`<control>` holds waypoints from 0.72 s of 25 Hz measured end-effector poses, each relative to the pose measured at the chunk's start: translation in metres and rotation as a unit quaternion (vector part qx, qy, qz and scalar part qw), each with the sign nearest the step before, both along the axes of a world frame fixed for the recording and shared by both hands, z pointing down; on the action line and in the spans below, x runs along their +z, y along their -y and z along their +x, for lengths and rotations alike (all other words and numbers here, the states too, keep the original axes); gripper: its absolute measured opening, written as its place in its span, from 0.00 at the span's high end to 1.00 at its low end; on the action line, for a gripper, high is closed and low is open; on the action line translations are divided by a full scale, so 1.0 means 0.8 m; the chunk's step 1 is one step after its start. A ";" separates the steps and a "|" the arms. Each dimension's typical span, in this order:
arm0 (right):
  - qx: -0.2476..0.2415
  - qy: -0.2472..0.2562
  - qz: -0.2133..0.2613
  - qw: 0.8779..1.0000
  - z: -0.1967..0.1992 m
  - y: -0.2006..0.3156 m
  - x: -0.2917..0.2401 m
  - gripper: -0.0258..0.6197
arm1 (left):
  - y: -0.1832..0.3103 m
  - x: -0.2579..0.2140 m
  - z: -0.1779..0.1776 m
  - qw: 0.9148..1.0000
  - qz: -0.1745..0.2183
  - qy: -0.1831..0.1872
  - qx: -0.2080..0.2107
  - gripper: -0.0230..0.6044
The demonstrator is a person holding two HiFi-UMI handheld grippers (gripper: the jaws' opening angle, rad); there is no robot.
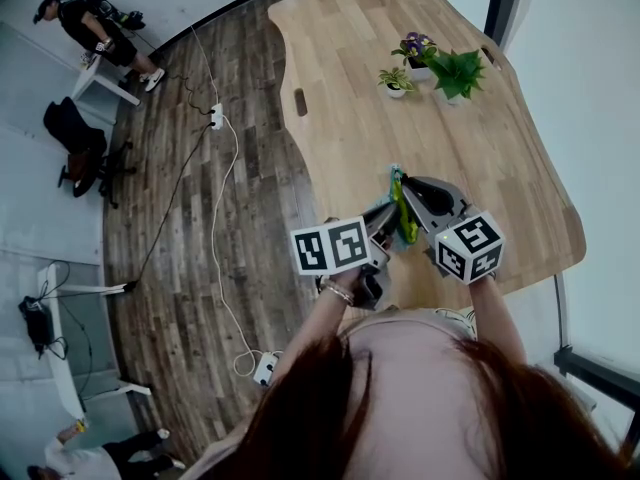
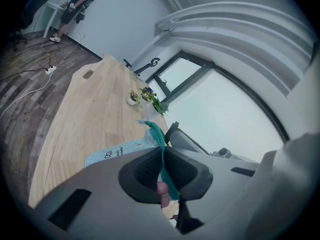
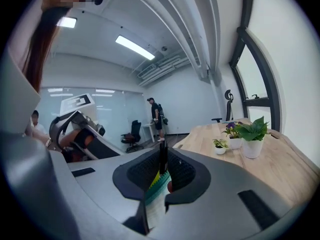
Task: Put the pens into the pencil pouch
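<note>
Left gripper [image 2: 162, 159] is pressed together on the teal zipper edge [image 2: 158, 134] of the pencil pouch [image 2: 112, 154], whose pale blue printed side hangs down toward the table [image 1: 350, 88]. The pouch is held up over the table's near edge, between the two grippers. Right gripper [image 3: 163, 166], just beside the pouch on its other side, pinches a slim dark pen [image 3: 163, 154] that stands upright between its jaws, with the pouch's teal zipper and a yellow-green strip directly under it. Whether the pen's tip is inside the pouch cannot be told. Beyond the pouch, well apart from it, three potted plants [image 1: 440, 68] stand on the table. Left of the pouch, past the table edge, a white cable [image 1: 222, 168] runs over the wooden floor.
</note>
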State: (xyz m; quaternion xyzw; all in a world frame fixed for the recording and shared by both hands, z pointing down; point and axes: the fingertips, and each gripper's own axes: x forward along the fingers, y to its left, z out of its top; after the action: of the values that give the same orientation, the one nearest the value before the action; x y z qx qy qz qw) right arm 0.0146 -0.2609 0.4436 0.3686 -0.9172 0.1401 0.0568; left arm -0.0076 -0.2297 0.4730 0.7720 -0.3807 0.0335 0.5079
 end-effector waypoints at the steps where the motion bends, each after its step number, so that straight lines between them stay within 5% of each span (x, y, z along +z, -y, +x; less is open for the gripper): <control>1: -0.002 -0.010 -0.001 1.000 0.000 -0.001 0.004 0.90 | 0.001 0.000 0.000 1.000 0.000 0.000 0.000 0.94; 7: -0.012 -0.042 -0.016 0.999 0.000 -0.006 0.021 0.90 | 0.003 0.001 -0.002 1.000 0.001 0.002 -0.003 0.94; 18: 0.011 -0.017 -0.016 1.000 0.021 0.003 -0.005 0.88 | 0.004 0.007 -0.009 1.000 0.000 0.013 -0.012 0.94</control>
State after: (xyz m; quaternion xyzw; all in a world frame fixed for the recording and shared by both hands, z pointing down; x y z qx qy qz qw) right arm 0.0318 -0.2630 0.4397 0.3796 -0.9099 0.1490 0.0766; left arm -0.0150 -0.2329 0.4788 0.7667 -0.3966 0.0370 0.5034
